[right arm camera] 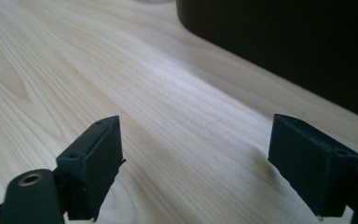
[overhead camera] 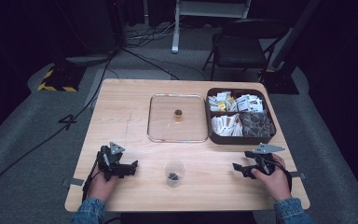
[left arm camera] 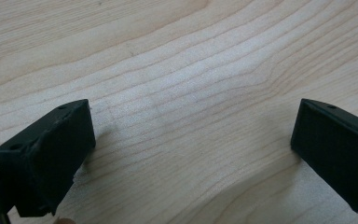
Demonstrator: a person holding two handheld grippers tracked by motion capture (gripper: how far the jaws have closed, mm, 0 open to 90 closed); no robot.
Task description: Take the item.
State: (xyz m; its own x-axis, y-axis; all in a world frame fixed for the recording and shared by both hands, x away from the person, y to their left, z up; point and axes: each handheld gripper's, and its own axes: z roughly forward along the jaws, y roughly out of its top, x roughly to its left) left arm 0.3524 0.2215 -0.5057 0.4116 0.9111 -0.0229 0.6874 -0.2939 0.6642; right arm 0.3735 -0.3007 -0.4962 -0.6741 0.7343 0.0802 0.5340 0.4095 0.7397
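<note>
My left gripper (overhead camera: 131, 167) rests low on the wooden table (overhead camera: 130, 121) near its front left, held in a hand, pointing right. Its jaws stand wide apart in the left gripper view, where the left gripper (left arm camera: 193, 128) has only bare wood between them. My right gripper (overhead camera: 241, 160) sits near the front right, pointing left, just in front of a dark box (overhead camera: 240, 138). In the right gripper view the right gripper (right arm camera: 196, 137) is open over bare wood, with the dark box (right arm camera: 289, 42) close behind. Between the two grippers stands a clear plastic cup (overhead camera: 175, 173) with something small and dark inside.
A square glass lid (overhead camera: 161, 122) with a small brass knob (overhead camera: 178, 113) lies flat mid-table. The dark box has compartments holding several packets (overhead camera: 235, 102). A folding chair (overhead camera: 242, 46) and cables are on the floor beyond the far table edge.
</note>
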